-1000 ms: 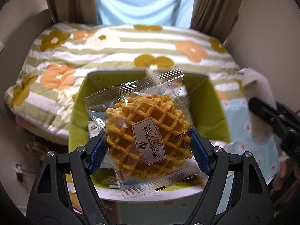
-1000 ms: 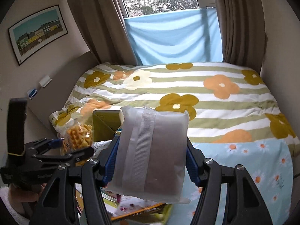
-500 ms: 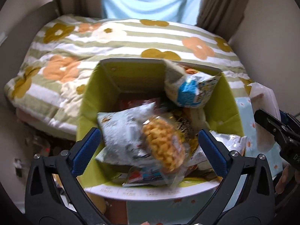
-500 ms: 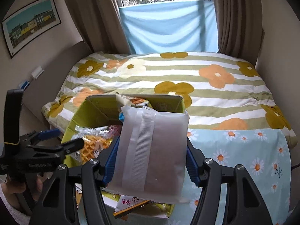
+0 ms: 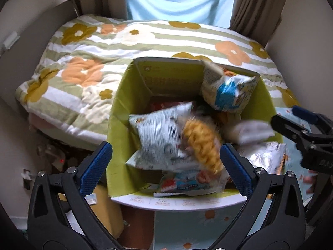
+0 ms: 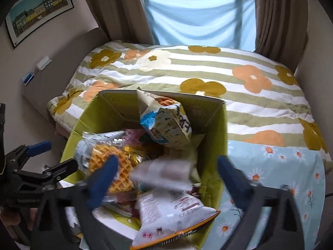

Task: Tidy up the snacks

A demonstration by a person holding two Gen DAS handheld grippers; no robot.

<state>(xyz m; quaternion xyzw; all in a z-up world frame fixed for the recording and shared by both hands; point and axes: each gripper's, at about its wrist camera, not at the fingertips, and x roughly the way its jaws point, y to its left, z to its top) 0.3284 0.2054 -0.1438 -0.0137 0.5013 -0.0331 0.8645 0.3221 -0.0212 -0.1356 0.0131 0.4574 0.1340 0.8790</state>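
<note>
Both grippers, the left gripper (image 5: pixel 166 162) spread wide and empty and the right gripper (image 6: pixel 166 170) with jaws opening around nothing, are poised above the green box (image 5: pixel 118 112), where the waffle pack (image 5: pixel 199 143) and white pouch (image 6: pixel 164 173) are heaped loosely below them, so packets could be spilled over the near rim if the pile is nudged.

The cardboard box (image 5: pixel 124 108) looked matt; the waffle's wrapper (image 5: pixel 199 143) was glossy plastic; the bed's quilt (image 6: pixel 208 66) soft cloth.

An open cardboard box (image 5: pixel 122 112) with green inner walls stood against the bed, heaped with snack packets. A wrapped waffle (image 5: pixel 200 143) lay tilted over a white bag (image 5: pixel 158 137); a blue-and-white pack (image 5: pixel 226 91) leaned in the far corner.
</note>
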